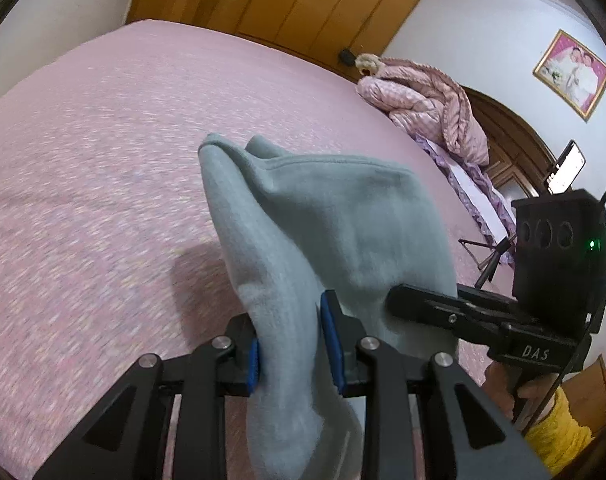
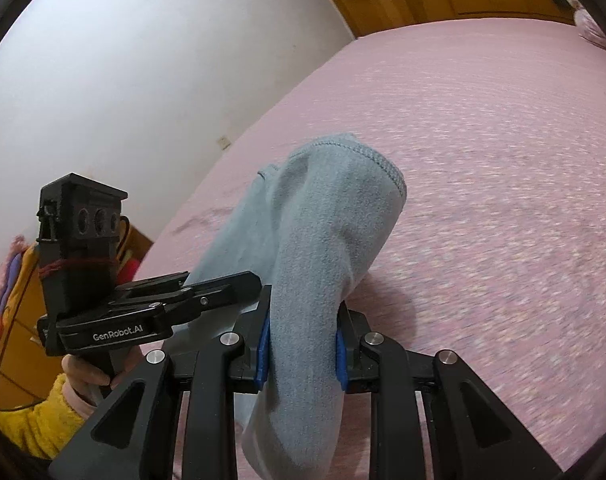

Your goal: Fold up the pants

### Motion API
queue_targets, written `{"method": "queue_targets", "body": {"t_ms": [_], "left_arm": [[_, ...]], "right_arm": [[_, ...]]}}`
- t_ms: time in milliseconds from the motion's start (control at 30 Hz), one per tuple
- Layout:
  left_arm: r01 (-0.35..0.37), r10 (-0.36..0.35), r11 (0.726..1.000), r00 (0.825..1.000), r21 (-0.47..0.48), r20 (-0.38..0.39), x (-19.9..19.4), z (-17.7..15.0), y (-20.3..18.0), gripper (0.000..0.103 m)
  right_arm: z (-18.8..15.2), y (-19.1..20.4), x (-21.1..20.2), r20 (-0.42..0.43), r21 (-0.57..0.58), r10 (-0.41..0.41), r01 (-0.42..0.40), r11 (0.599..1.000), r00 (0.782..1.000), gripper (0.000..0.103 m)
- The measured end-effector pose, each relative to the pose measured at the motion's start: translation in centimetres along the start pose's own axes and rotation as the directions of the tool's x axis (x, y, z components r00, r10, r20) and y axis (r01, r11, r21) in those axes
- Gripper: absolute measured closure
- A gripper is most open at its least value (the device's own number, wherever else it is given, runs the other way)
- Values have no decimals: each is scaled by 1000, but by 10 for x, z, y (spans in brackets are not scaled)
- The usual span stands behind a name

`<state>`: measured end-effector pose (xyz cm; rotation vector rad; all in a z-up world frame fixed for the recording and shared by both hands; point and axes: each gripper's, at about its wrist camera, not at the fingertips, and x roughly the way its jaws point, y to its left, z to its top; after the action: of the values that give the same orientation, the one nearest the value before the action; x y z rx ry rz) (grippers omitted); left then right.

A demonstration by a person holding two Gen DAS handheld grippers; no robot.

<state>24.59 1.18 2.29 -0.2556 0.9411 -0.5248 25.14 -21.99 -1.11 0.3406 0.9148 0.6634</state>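
Observation:
The pants (image 1: 323, 232) are light grey-blue fleece, held up above the pink bed. My left gripper (image 1: 291, 348) is shut on one bunched part of the cloth, which stands up past its blue pads and hangs down below them. My right gripper (image 2: 303, 356) is shut on another part of the same pants (image 2: 327, 240), with a stitched hem at the top. Each gripper shows in the other's view, the right one (image 1: 403, 300) close at my left gripper's right side, the left one (image 2: 239, 284) close at my right gripper's left side.
The pink bedspread (image 1: 123, 140) fills most of both views. A pink quilt (image 1: 427, 108) is piled at the bed's far right corner. Wooden wardrobes (image 1: 303, 0) stand beyond the bed. A white wall (image 2: 143, 80) runs along the bed's left side.

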Motion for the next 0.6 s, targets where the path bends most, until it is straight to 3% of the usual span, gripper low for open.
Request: {"method": "queue_targets", "body": {"t_ms": [133, 333, 433, 600], "left_arm": [[9, -8, 1000, 1000, 23, -26, 34, 12, -4, 76], [-34, 38, 998, 994, 46, -103, 82, 11, 4, 74], [-13, 15, 1000, 995, 19, -102, 87, 6, 14, 62], [-21, 21, 1000, 995, 4, -102, 72, -2, 24, 59]], "right_arm": [[-3, -31, 0, -6, 49, -39, 39, 998, 999, 77], [-23, -64, 18, -54, 106, -123, 128, 986, 991, 73], [-36, -59, 19, -37, 97, -148, 151, 984, 988, 66], [-55, -58, -5, -35, 115, -189, 192, 975, 981, 63]]}}
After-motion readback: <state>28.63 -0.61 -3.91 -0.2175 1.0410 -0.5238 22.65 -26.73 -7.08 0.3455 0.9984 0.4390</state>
